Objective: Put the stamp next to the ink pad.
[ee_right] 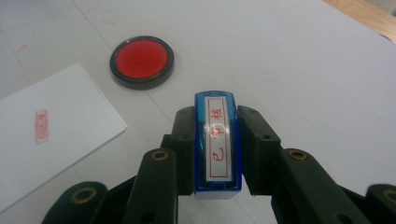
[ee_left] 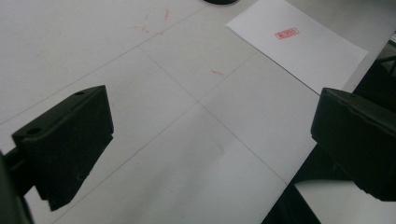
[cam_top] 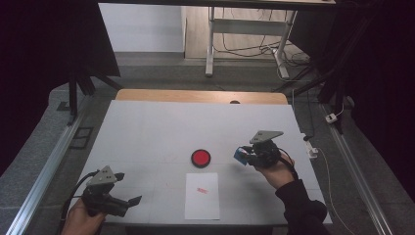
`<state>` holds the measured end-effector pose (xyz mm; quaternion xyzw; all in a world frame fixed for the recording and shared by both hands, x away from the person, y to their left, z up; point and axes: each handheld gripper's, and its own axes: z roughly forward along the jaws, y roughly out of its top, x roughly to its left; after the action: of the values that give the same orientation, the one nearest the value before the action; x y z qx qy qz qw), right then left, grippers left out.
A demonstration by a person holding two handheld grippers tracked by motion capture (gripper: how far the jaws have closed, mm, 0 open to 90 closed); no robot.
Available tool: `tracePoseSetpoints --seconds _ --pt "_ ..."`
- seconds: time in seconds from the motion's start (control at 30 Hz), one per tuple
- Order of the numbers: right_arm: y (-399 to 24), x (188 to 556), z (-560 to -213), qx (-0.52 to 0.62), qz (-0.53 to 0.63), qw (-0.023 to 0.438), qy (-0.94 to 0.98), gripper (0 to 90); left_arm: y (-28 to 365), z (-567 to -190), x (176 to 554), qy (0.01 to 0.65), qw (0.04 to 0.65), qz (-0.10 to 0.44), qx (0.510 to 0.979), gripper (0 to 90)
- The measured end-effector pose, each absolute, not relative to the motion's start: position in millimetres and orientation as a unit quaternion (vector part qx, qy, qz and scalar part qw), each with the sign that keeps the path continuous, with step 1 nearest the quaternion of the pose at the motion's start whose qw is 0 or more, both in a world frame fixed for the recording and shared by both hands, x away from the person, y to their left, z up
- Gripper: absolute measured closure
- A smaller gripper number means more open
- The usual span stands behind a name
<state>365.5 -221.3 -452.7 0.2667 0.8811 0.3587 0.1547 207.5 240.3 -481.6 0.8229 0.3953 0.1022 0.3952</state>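
My right gripper (ee_right: 217,140) is shut on a blue stamp (ee_right: 217,144) with red characters on its label, the jaws pressing both its long sides. From above, the right gripper (cam_top: 249,155) holds the blue stamp (cam_top: 240,153) just over the table, right of a round red ink pad (cam_top: 200,157). The red ink pad (ee_right: 142,61) lies ahead and left of the stamp. A white sheet (cam_top: 202,195) with a red stamp mark (cam_top: 201,190) lies near the front edge. The left gripper (cam_top: 128,202) rests open at the front left, nothing between its jaws (ee_left: 205,140).
The white table (cam_top: 156,127) has a wooden strip along its far edge (cam_top: 200,96). Faint red smudges (ee_left: 152,25) mark the table surface. The white sheet (ee_left: 299,44) lies ahead of the left gripper, near the table's front edge. Metal rails run along both sides of the table.
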Motion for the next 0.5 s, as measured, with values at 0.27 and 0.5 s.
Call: tracePoseSetpoints --seconds 0.27,0.5 --pt "-227.4 372.1 -462.3 0.276 0.350 0.152 0.882 69.4 240.3 -481.5 207.7 0.398 0.391 0.104 0.824 0.0" --pt "-228.3 375.7 -470.6 0.279 0.342 0.148 0.885 69.4 239.9 -481.6 207.8 0.397 0.390 0.104 0.825 0.0"
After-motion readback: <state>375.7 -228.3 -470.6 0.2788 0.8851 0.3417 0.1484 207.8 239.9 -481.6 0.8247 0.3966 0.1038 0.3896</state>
